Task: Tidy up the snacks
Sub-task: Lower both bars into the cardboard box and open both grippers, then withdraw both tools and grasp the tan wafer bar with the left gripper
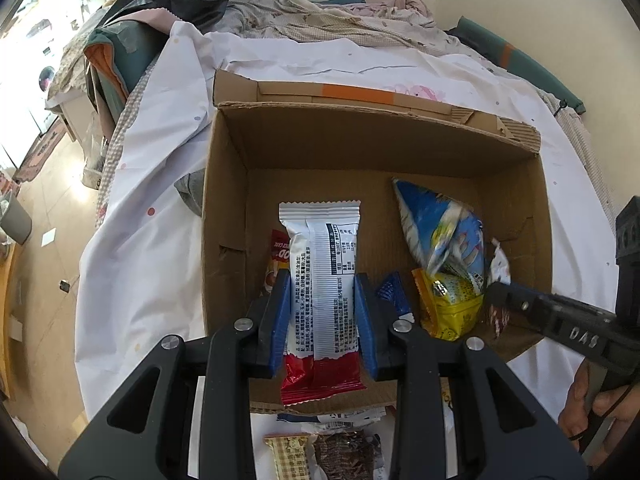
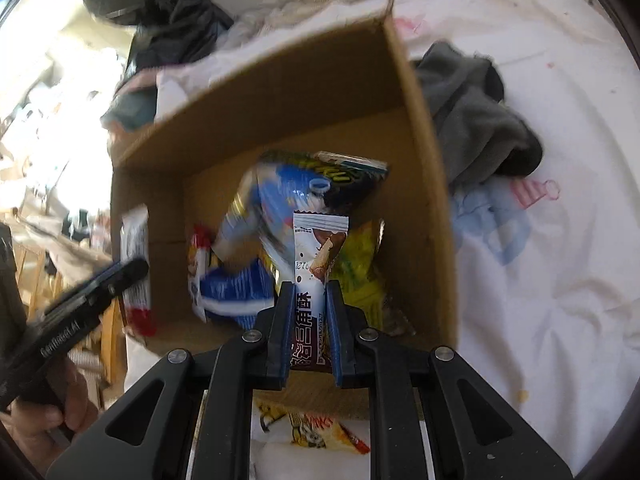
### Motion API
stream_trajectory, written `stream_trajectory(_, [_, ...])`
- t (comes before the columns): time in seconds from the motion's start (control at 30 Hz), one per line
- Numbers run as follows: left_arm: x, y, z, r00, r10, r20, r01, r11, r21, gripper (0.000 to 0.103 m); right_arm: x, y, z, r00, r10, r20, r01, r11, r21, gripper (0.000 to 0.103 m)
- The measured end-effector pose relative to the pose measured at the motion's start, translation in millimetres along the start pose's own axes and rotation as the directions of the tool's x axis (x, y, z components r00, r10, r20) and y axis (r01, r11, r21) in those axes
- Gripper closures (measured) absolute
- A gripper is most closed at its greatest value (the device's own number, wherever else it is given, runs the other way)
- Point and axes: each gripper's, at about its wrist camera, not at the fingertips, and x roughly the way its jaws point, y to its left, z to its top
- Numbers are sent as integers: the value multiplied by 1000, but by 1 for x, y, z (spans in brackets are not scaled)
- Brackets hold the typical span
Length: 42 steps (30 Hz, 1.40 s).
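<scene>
An open cardboard box [image 1: 304, 148] sits on a white sheet. My left gripper [image 1: 322, 280] is shut on a white and red snack bar [image 1: 320, 264], held over the box's near left part. My right gripper [image 2: 311, 286] is shut on a white and brown biscuit packet [image 2: 316, 256] over the box [image 2: 280, 92]; this gripper also shows at the right of the left wrist view [image 1: 496, 300]. Inside the box lie a blue and white bag [image 1: 436, 232], a yellow packet [image 1: 452, 308], a small blue packet [image 1: 394, 292] and a red-printed packet [image 1: 276, 256].
Loose snacks lie on the sheet in front of the box: a checked beige packet [image 1: 288, 452], a brown one [image 1: 344, 456] and a yellow cartoon packet [image 2: 316, 428]. A grey cloth [image 2: 476, 112] lies right of the box. Bedding [image 1: 340, 16] is piled behind.
</scene>
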Motion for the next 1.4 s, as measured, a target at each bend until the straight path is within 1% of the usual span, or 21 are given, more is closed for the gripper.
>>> stream_trajectory(0.1, [-1,-2,-3,1000,18,11,-18,1000,21,76,-10,8,0,996,-73,45,76,995,-60,87])
stream_trajectory(0.2, [0,-1,-3,1000,23,10,-23,1000,13,76,-14,10,0,993,-104,60,109,991,-79,87])
stream_trajectory(0.3, [0,-1,-3,1000,14,9,-14,1000,0,76,-14,7,0,993,-107,54,110,991,-71,87])
stream_trajectory(0.4, [-1,-2,-4,999,27,25,-28,1000,13,76,-15,8,1,994,-100,53,103,992,-69,87])
stream_trajectory(0.47, [0,-2,-4,999,29,18,-29,1000,13,75,-14,7,1,994,-97,42,100,993,-58,85])
stream_trajectory(0.57, [0,1,-3,1000,18,13,-18,1000,-9,65,-13,9,2,995,-96,42,98,994,-57,83])
stream_trajectory(0.63, [-3,1,-3,999,21,25,-21,1000,-5,51,-14,10,1,994,-93,49,95,994,-60,83])
stream_trajectory(0.67, [-5,1,-3,999,21,29,-21,1000,-6,46,-15,11,1,994,-92,52,95,994,-59,83])
stream_trajectory(0.73, [-10,3,-3,999,21,42,-21,1000,-17,27,-18,13,1,993,-98,62,102,993,-57,83])
stream_trajectory(0.77, [-14,4,-3,998,17,57,-15,1000,-27,24,-19,13,1,993,-98,66,101,993,-54,83])
stream_trajectory(0.8, [-16,5,-4,998,15,64,-13,999,-33,19,-21,13,0,993,-94,70,98,994,-47,79])
stream_trajectory(0.83, [-18,6,-4,998,17,68,-15,999,-36,16,-23,13,0,993,-88,73,91,995,-40,69])
stream_trajectory(0.87, [-19,7,-4,998,20,65,-17,999,-40,15,-25,12,0,994,-80,78,83,996,-31,59])
stream_trajectory(0.9, [-20,8,-4,998,16,61,-13,999,-42,15,-29,12,-1,993,-71,90,73,997,-22,36])
stream_trajectory(0.93, [-20,9,-5,998,5,56,-3,999,-45,15,-34,12,-2,992,-65,111,67,998,-16,23])
stream_trajectory(1.13, [-38,13,-10,997,4,76,-1,999,-49,15,-51,16,-10,990,-51,132,54,998,-19,23])
stream_trajectory(1.27, [-51,16,-15,996,17,92,-13,999,-41,15,-63,18,-20,991,-34,132,35,999,-6,22])
stream_trajectory(1.4, [-60,22,-25,996,22,85,-17,998,-59,15,-71,22,-31,990,-34,134,37,999,-21,19])
